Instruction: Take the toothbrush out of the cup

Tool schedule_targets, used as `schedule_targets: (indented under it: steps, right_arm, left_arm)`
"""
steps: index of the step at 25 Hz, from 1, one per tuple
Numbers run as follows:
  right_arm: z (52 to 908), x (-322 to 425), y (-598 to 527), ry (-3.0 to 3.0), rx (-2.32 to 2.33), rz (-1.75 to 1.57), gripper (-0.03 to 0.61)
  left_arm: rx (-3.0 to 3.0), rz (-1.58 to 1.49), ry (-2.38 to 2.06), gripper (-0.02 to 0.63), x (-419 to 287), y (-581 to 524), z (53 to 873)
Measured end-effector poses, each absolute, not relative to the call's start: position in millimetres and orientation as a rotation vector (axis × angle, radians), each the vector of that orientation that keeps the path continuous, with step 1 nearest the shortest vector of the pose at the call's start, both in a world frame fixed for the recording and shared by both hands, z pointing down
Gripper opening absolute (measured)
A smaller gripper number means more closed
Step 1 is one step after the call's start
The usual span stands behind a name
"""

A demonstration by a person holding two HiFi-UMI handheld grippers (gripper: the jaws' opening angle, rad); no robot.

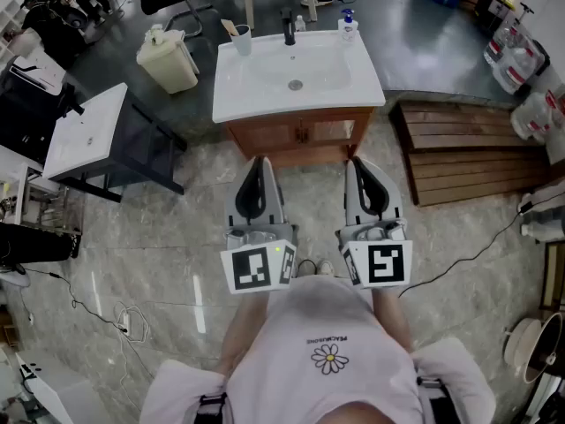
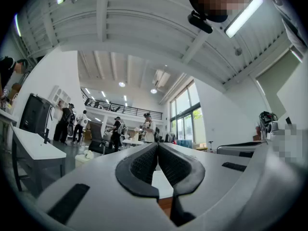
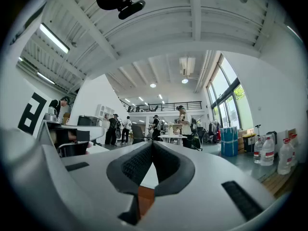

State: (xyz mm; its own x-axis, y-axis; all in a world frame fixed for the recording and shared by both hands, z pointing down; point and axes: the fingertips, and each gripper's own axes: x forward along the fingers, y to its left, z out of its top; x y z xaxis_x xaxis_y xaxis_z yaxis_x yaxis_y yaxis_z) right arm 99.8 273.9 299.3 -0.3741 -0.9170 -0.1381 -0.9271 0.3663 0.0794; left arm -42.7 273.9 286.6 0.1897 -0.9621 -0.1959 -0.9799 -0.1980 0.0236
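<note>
Left gripper view shows the left gripper (image 2: 157, 146) clenched, its two black ribbed pads pressed together at the tips with nothing between them. Right gripper view shows the same for the right gripper (image 3: 152, 144): pads meeting at the tips, nothing held. In the head view the left gripper (image 1: 262, 161) and the right gripper (image 1: 355, 161) are held side by side in front of the person, both pointing at the wooden front of a sink cabinet, apart from it and short of its white counter (image 1: 243, 106).

Beyond the left gripper, at the counter's far left corner, stands the cup (image 1: 242, 42) with the toothbrush (image 1: 230, 28) leaning in it, well apart from both grippers. Ahead and between the two grippers, past the basin, is the black faucet (image 1: 289, 28). Beyond the right gripper, at the far right corner, stands a soap bottle (image 1: 348, 26).
</note>
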Motion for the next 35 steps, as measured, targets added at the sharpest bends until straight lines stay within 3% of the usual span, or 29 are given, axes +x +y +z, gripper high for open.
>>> schedule_targets:
  steps: [21, 35]
  right_arm:
    - [335, 139, 253, 2.662, -1.540, 0.112, 0.012]
    - [328, 130, 135, 2.640, -1.531, 0.218, 0.011]
  left_arm:
    - [-2.230, 0.198, 2.068, 0.018, -15, 262, 312]
    - [-2.233, 0.281, 2.003, 0.018, -20, 136, 308]
